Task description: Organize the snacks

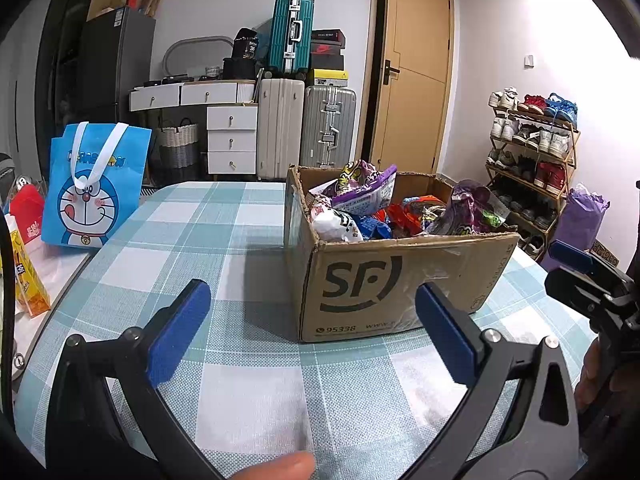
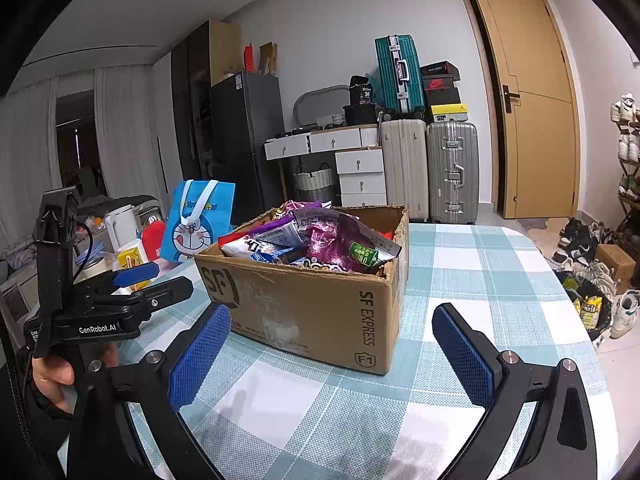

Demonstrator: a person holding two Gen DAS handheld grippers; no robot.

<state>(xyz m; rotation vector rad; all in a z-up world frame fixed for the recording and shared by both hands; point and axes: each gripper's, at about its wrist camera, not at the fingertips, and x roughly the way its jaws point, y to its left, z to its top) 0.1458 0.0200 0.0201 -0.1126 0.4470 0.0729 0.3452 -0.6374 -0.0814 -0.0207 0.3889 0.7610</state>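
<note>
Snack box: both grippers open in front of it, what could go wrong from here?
1. The packets are heaped above the rim of the cardboard box; pulling one may spill others.
2. The box corner looks torn and might snag.
3. Left gripper and right gripper sit close and could collide.

1. The box [image 1: 384,280] stands on the table [image 1: 224,240].
2. Snacks [image 1: 360,196] lie heaped in the box.
3. A bag [image 1: 94,188] stands left of the box, at the table's edge.
4. Suitcases [image 1: 304,128] stand behind the table, left of the door [image 1: 416,72].
</note>
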